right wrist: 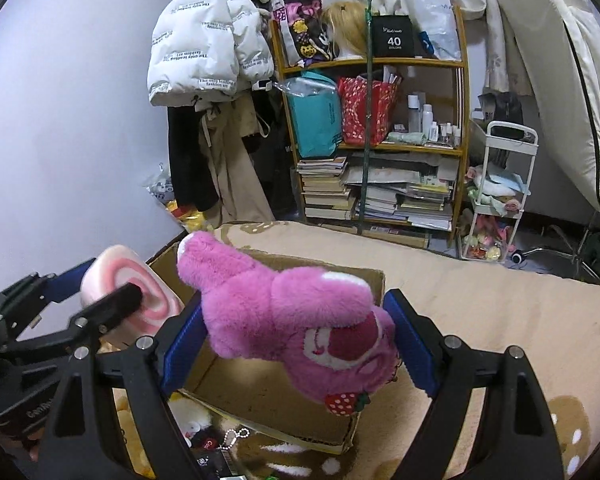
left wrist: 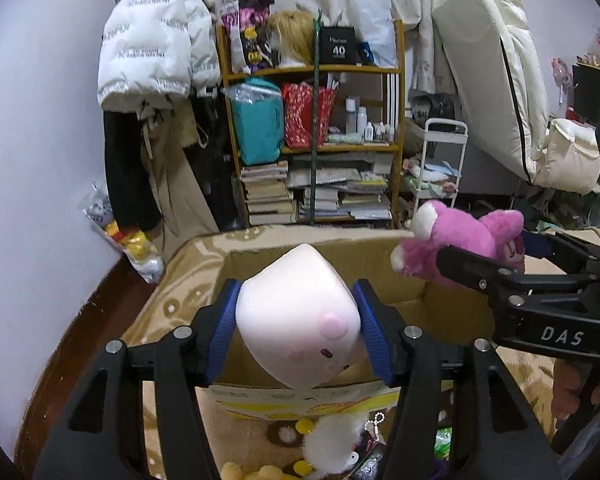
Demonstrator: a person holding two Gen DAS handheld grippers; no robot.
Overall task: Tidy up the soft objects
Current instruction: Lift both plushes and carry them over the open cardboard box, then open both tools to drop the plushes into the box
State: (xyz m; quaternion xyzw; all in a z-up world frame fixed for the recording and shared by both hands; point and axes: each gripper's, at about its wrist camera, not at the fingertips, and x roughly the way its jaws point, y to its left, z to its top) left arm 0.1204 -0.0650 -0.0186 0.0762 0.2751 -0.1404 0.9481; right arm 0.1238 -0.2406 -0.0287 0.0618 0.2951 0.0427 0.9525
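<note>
The pink bear (right wrist: 300, 320) is squeezed across its head and body in my right gripper (right wrist: 300, 344), hanging over the open cardboard box (right wrist: 260, 396), while my left gripper (left wrist: 298, 320) pinches the white cushion (left wrist: 296, 316) by its sides above the same box. Both toys look light and squashy, so I judge a mid-body hold safest; fur may slip. The box walls are thin and could fold if bumped. Inside looks roomy, but my two grippers sit near each other, and smaller toys (left wrist: 332, 448) lie just beside the near wall.
</note>
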